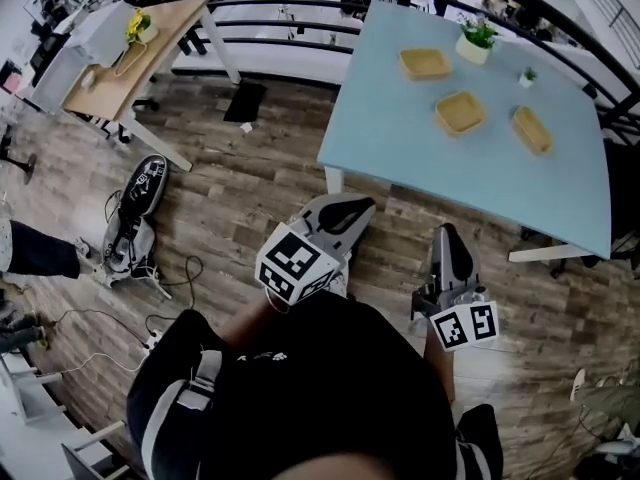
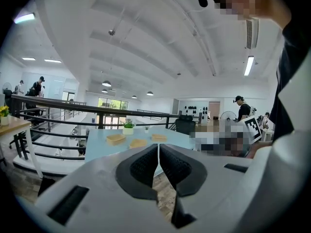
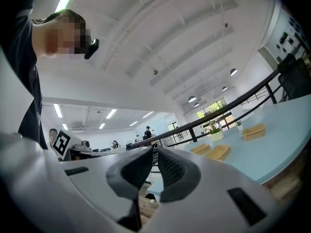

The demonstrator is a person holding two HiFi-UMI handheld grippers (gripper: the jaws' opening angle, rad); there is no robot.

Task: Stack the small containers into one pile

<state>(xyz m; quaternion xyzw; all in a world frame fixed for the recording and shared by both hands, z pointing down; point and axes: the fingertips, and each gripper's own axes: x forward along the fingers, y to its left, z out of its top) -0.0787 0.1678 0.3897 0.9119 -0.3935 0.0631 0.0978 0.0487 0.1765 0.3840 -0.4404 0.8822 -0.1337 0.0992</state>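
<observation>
Nearest, in the head view, both tongs are held over the wooden floor [image 1: 250,178], short of the counter. The left tongs [image 1: 352,210] are fully closed. The left gripper view shows their dark pads [image 2: 143,168] meeting tip to tip, with nothing between them. The right tongs [image 1: 447,236], at 3 o'clock of the left, are likewise closed and empty, as the right gripper view shows. Neither pair touches anything.

Beyond them, toward 1 o'clock, stands the light-blue counter [image 1: 400,138]. The three small containers lie apart on it, unstacked: the middle container [image 1: 460,113], another [image 1: 425,63] at its 11 o'clock, and a third [image 1: 532,130] at its 3 o'clock. Farther back, a potted plant [image 1: 477,40] sits at 12 o'clock of the middle one. A black railing [image 1: 300,8] runs behind the counter's far edge.
</observation>
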